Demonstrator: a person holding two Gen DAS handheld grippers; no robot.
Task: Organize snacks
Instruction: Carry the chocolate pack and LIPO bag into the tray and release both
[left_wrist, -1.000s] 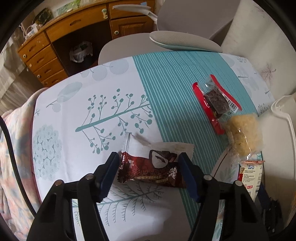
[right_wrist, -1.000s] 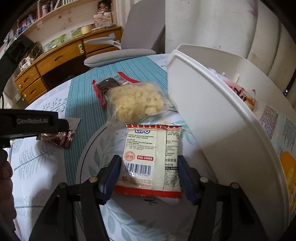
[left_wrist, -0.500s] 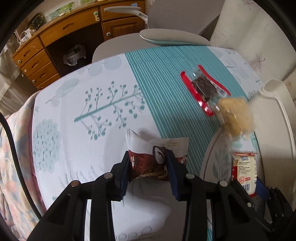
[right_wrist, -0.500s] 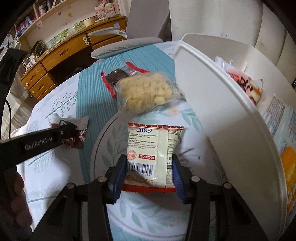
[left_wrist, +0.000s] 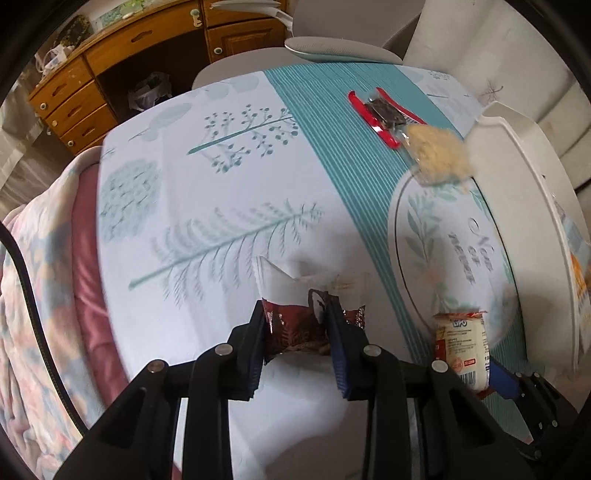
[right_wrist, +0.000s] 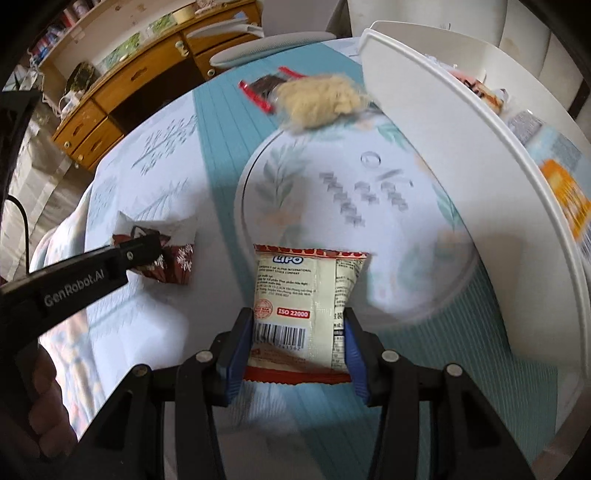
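Pinching a brown pack (left_wrist: 288, 328) in the left hand-held gripper (left_wrist: 294, 314), with jaws closing on its lower half and pads pressing both sides. Seen at 6 o'clock in the left wrist view, over the white part of the worktop (left_wrist: 221, 184), with the pack's torn white top pointing to 12 and a shadow on the cloth beneath. Held from behind by a hand (right_wrist: 40, 406), at 8 o'clock in the right wrist view.

Lying further right, a round printed disc (left_wrist: 399, 206), at 3 o'clock from the brown pack. Resting at 12 o'clock from the disc, a yellow pack (left_wrist: 439, 158), partly on the disc's far rim, and touching it toward 11, a red pack (left_wrist: 380, 110) on the teal stripe.

Clamping a Lipo pack (right_wrist: 306, 288) narrowly in the right hand-held gripper (right_wrist: 298, 321), pads tight on both edges of the barcode end, red top edge pointing to 12. Placed over the disc's 6 o'clock rim.

Standing at 3 o'clock from the disc, just beside it, a white tub (right_wrist: 461, 147) with more packs inside.
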